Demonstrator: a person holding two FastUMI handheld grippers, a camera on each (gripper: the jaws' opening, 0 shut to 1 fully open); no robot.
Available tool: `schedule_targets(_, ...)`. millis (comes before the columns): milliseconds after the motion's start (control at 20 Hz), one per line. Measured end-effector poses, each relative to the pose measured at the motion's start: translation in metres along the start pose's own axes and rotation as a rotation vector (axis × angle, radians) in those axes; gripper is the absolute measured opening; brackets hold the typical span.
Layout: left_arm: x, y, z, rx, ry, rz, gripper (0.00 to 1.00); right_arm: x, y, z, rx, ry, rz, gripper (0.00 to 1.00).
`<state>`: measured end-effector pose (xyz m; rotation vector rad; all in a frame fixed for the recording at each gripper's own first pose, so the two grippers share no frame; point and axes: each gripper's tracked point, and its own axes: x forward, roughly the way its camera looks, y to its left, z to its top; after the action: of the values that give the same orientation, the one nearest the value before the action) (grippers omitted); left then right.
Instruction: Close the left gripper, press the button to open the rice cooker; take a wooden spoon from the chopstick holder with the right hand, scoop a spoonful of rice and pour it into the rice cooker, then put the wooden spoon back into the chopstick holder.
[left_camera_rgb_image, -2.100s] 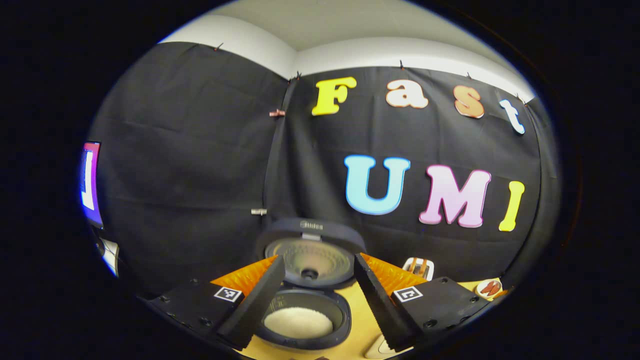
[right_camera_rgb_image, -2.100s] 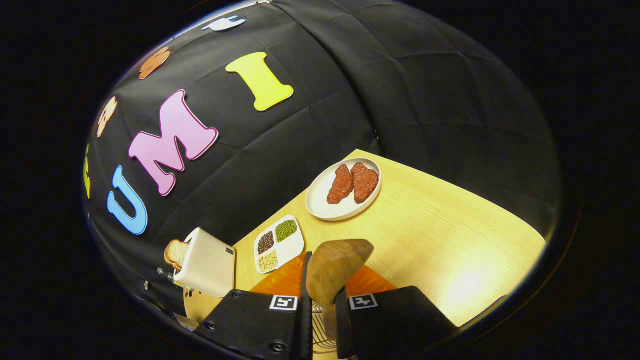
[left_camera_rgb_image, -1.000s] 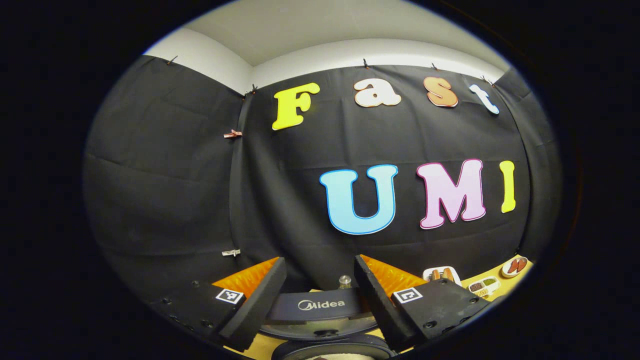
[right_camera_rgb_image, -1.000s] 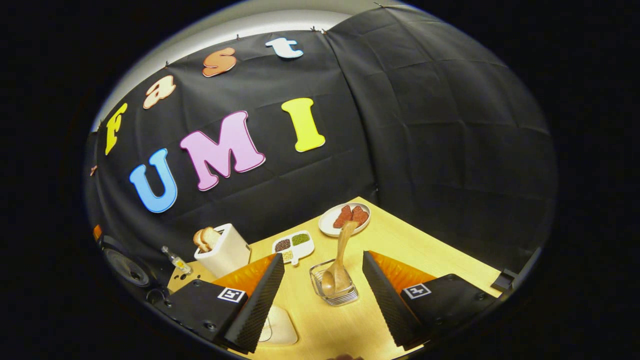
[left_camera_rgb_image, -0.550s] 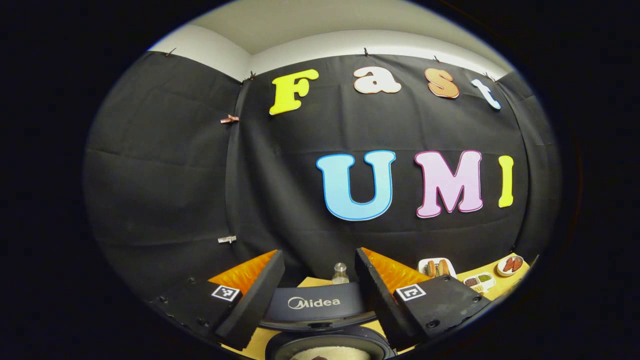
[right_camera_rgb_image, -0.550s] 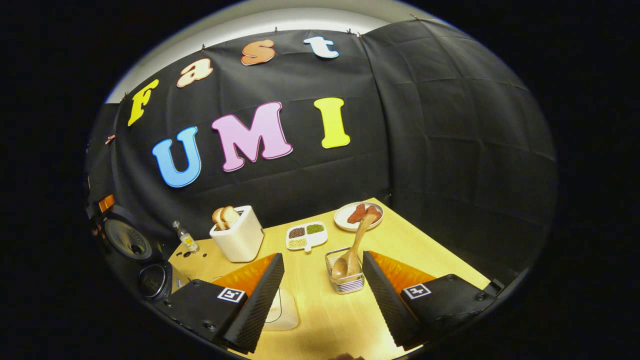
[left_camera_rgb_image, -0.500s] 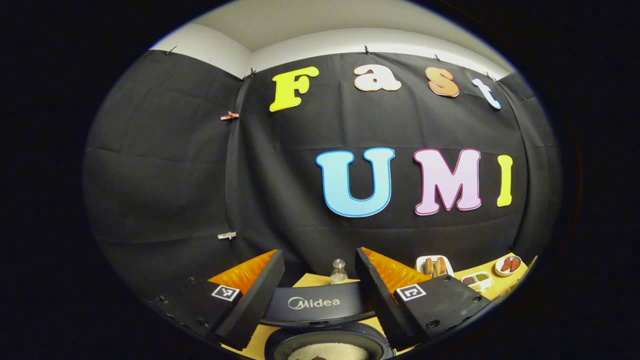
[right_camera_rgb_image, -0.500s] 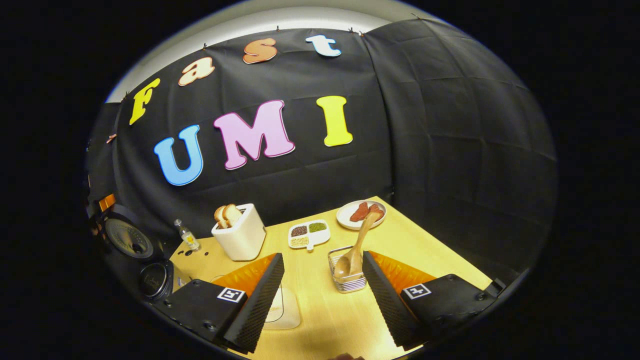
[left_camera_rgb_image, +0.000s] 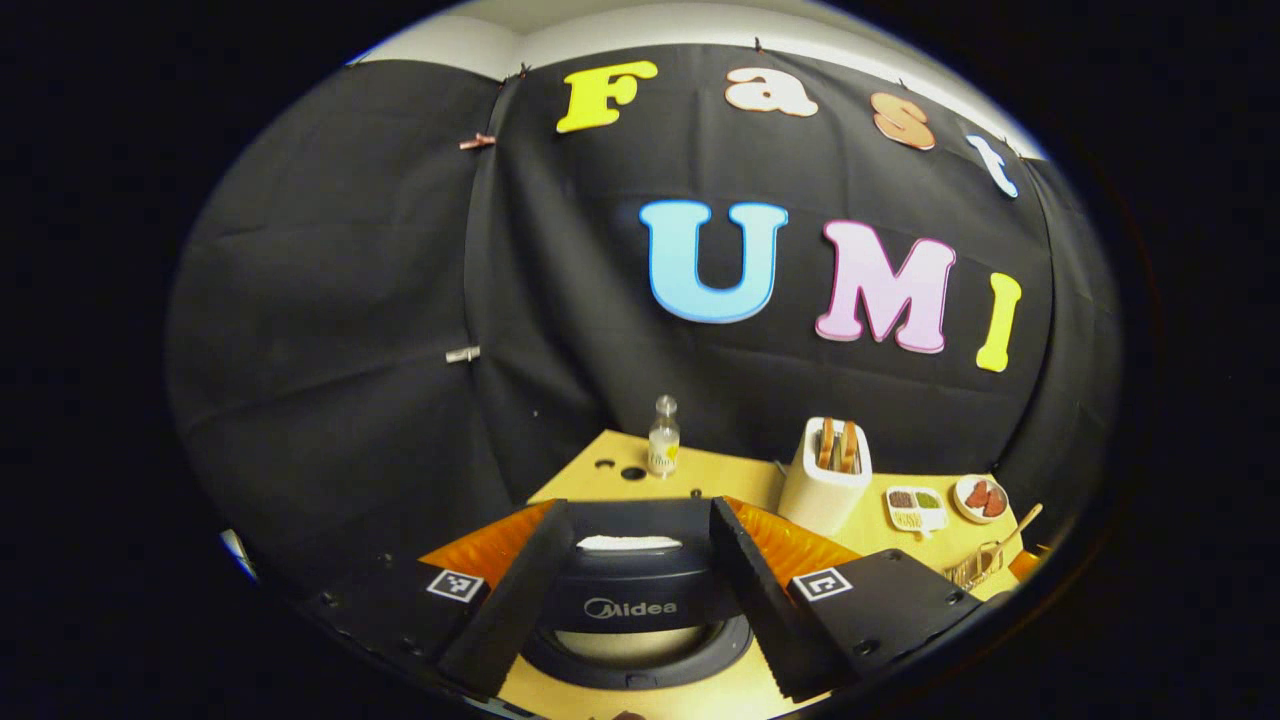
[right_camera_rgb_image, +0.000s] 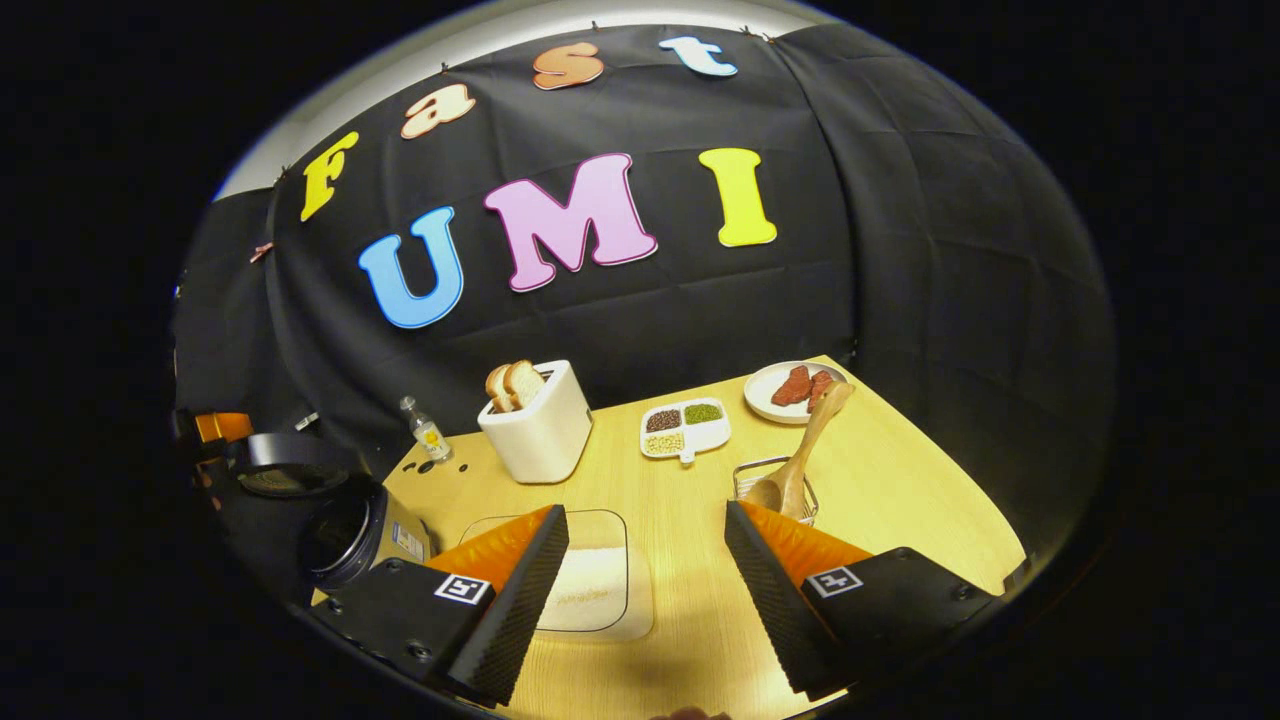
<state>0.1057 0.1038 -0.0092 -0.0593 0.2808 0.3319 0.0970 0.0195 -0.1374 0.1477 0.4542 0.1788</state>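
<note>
The dark rice cooker (left_camera_rgb_image: 640, 655) sits right below my left gripper (left_camera_rgb_image: 638, 510). Its lid (left_camera_rgb_image: 630, 600) is tipped well down over the pot. The left gripper is open, its fingers standing either side of the lid's top edge without pressing it. In the right gripper view the cooker (right_camera_rgb_image: 345, 535) stands at the far left with its lid (right_camera_rgb_image: 285, 458) hanging nearly flat above it. The wooden spoon (right_camera_rgb_image: 800, 450) leans in the wire chopstick holder (right_camera_rgb_image: 775, 480), bowl down. My right gripper (right_camera_rgb_image: 645, 512) is open and empty, short of the holder. A tray of rice (right_camera_rgb_image: 590, 580) lies before it.
On the wooden table (right_camera_rgb_image: 900, 500) stand a white toaster (right_camera_rgb_image: 540, 415) with bread, a small bottle (right_camera_rgb_image: 425, 430), a sectioned dish of beans (right_camera_rgb_image: 685, 428) and a plate of meat (right_camera_rgb_image: 795, 388). The black cloth wall closes the back and right sides.
The cooker's lid has swung from upright to far down over the pot. My right gripper let go of the spoon in the holder, opened and drew back from it.
</note>
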Motion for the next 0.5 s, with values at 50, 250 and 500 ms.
schedule_targets(50, -0.004, -0.001, -0.013, 0.004, 0.02, 0.001, 0.96, 0.001, 0.0, -0.002, -0.001, 0.008, 0.009, 0.98)
schedule_targets(250, -0.009, -0.003, -0.061, 0.017, 0.078, 0.016, 0.96, 0.0, 0.0, -0.009, -0.022, 0.034, 0.031, 0.99)
schedule_targets(500, -0.006, -0.005, -0.114, 0.026, 0.133, 0.017, 0.96, 0.001, -0.011, -0.019, -0.042, 0.07, 0.043, 0.98)
